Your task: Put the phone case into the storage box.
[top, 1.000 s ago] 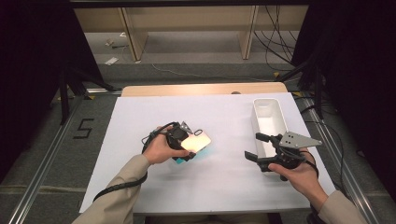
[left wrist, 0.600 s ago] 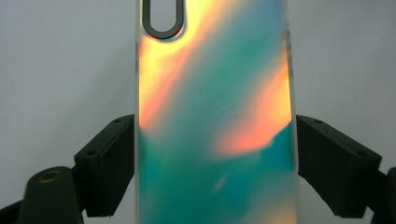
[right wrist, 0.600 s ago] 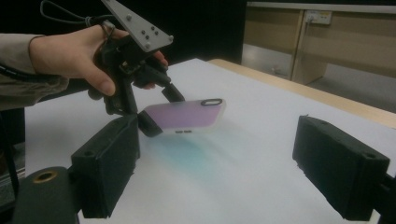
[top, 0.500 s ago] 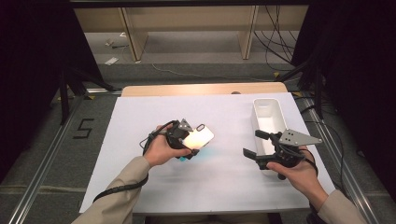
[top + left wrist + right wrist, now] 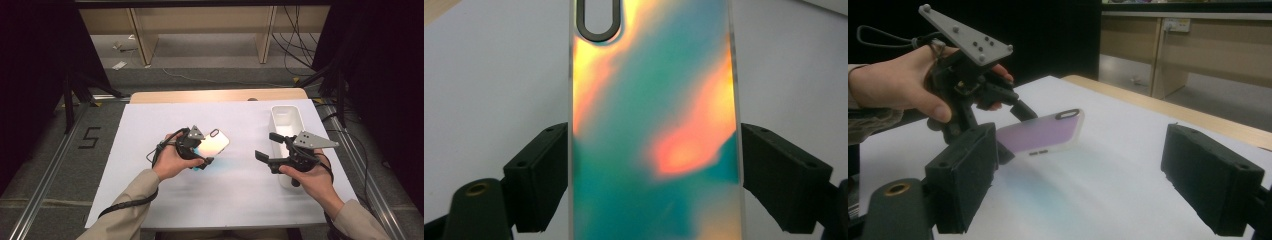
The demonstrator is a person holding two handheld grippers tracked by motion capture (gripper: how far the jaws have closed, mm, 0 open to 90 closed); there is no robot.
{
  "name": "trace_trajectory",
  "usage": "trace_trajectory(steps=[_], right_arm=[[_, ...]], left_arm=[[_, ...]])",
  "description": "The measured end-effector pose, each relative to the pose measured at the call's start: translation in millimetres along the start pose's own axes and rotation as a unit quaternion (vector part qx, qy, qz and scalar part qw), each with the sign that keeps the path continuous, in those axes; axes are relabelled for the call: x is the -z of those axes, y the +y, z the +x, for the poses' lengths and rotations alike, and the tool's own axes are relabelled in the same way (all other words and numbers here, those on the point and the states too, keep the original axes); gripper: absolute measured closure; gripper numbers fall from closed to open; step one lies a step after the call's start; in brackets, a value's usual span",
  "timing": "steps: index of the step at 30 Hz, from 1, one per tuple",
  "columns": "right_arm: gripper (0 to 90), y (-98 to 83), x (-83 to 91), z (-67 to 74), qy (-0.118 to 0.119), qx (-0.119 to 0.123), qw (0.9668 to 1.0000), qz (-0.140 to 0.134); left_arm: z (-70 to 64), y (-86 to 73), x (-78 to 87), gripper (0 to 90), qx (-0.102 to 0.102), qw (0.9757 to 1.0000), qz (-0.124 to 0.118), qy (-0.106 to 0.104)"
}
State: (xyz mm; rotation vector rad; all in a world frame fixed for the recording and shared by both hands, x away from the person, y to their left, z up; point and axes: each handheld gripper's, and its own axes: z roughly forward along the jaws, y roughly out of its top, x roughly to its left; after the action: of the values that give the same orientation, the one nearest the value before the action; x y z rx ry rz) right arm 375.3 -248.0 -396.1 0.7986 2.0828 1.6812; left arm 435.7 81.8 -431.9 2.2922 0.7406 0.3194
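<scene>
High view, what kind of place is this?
Probably a lab recording station: a white-covered table with black curtains either side, loose cables on the floor behind it, and a taped number 5.

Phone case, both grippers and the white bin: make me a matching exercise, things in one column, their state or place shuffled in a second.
Things:
1. phone case
2. left gripper
3. right gripper
4. white bin

States or places:
A. jaws apart, nothing between them
B. stands on the table's right side
C. iridescent, lifted off the white table
D. jaws closed on the case's long edges

Pairs: 1-C, 2-D, 3-A, 4-B
</scene>
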Motion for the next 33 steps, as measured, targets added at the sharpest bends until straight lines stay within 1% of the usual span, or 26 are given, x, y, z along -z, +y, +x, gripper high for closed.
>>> trace_trajectory(steps=[2, 3, 4, 8, 9, 16, 25, 33], right_arm=[[16.0, 2.5, -4.0, -0.4, -0.001, 0.003, 1.0000, 0.000], [16.0, 2.5, -4.0, -0.4, -0.001, 0.003, 1.0000, 0.000], [15.9, 4.6, -8.3, -0.3, -0.001, 0.000, 1.0000, 0.001], [16.0, 6.6, -16.4, -1.0, -0.006, 0.000, 1.0000, 0.003], [16.0, 6.6, -16.4, -1.0, -0.006, 0.000, 1.0000, 0.003], [16.2, 11.0, -29.5, -2.5, -0.013, -0.005, 0.9999, 0.006], [16.4, 13.9, -41.3, -3.8, -0.016, -0.007, 0.9998, 0.009], [16.4, 14.4, -52.0, -6.1, -0.019, -0.012, 0.9996, 0.017]], left_arm=[[-0.8, -0.6, 0.9, 17.1, 0.000, 1.0000, -0.002, 0.002], [-0.8, -0.6, 0.9, 17.1, 0.000, 1.0000, -0.002, 0.002], [-1.4, -1.2, 1.9, 17.1, 0.001, 1.0000, -0.005, 0.001], [-4.2, -2.9, 4.1, 17.1, 0.003, 0.9999, -0.014, 0.001], [-4.2, -2.9, 4.1, 17.1, 0.003, 0.9999, -0.014, 0.001], [-11.0, -4.6, 7.9, 17.1, 0.004, 0.9995, -0.032, 0.003], [-16.8, -6.2, 9.7, 17.1, 0.005, 0.9993, -0.038, 0.004], [-26.0, -5.6, 10.4, 17.1, 0.000, 0.9986, -0.052, 0.009]])
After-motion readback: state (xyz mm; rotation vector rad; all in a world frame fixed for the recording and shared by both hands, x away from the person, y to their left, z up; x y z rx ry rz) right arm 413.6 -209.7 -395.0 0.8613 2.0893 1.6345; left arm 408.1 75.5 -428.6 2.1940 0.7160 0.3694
